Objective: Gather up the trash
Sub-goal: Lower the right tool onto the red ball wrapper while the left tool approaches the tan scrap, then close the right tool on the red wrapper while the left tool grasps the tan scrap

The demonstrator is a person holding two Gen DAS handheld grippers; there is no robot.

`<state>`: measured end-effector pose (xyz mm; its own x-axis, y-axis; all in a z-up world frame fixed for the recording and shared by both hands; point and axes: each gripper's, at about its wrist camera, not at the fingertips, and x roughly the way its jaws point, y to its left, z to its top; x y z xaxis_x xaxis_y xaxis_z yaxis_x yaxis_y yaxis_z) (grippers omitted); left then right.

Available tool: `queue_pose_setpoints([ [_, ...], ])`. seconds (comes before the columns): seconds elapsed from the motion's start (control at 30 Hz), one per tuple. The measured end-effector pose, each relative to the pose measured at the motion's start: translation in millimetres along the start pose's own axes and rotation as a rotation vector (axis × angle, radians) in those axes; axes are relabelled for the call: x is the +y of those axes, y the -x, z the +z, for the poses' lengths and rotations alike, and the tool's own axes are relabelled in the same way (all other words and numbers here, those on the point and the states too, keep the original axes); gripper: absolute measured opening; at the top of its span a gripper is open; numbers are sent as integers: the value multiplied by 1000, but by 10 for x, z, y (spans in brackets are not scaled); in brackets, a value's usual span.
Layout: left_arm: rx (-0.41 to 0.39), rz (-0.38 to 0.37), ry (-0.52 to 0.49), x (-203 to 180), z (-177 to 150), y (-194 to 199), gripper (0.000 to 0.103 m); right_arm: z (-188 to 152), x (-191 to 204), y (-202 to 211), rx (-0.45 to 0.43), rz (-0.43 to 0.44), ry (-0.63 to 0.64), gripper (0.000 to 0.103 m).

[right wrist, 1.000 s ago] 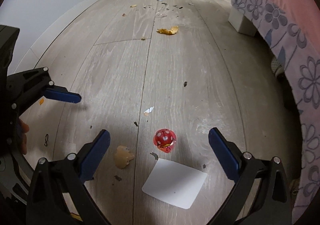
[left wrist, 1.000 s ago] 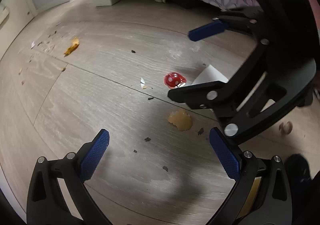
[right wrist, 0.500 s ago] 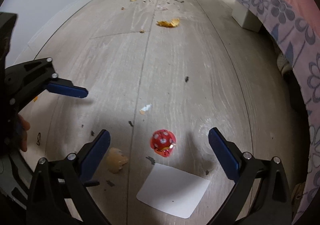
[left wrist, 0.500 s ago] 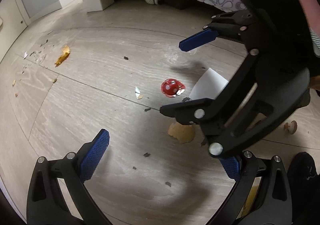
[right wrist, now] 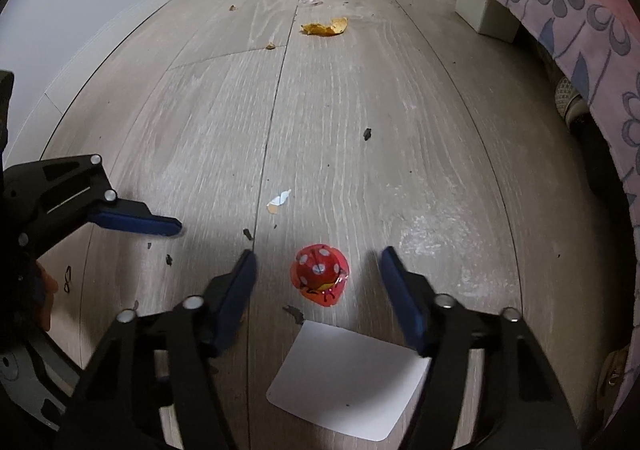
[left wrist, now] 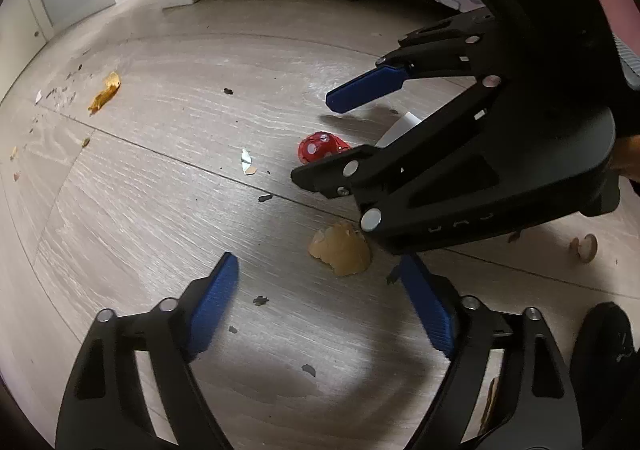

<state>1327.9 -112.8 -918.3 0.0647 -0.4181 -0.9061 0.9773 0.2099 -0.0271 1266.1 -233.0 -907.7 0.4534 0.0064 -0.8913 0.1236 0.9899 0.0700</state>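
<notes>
Right gripper (right wrist: pixel 316 278), jaws just narrowing yet apart, brackets the red wrapper (right wrist: pixel 320 278) on the floor (right wrist: pixel 360 129) without touching; left gripper (left wrist: pixel 316 290), likewise narrowing and apart, has a tan scrap (left wrist: pixel 340 254) lying ahead between its fingers; white card (right wrist: pixel 348 374) just beside the wrapper.

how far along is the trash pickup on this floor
Nothing looks collected yet. In hand: the right gripper, jaws just closing, brackets the red white-dotted foil wrapper without touching it; the left gripper, also closing, brackets the tan crumpled scrap. Still left: the white paper card, the orange peel, the small white shred and dark crumbs.
</notes>
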Motion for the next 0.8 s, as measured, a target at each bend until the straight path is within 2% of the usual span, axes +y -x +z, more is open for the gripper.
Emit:
queue_pose_setpoints([
  [0.07,4,-5,9,-1,7,-11,66,0,-4,1,3,0,-1,56],
  [0.2,-2,-13,-7,-35,14,-28,60,-17,6,-10,9,5,13,46],
  [0.37,-15,-13,-18,-60,46,-35,46,-30,10,-28,5,3,20,44],
  [0.5,-26,0,-47,-106,47,-26,43,-31,16,-31,5,-6,28,33],
  [0.57,-31,4,-60,-130,47,-31,38,-31,8,-30,2,-8,32,31],
  [0.8,-44,19,-104,-233,50,-53,32,-38,30,-26,0,-13,58,30],
])
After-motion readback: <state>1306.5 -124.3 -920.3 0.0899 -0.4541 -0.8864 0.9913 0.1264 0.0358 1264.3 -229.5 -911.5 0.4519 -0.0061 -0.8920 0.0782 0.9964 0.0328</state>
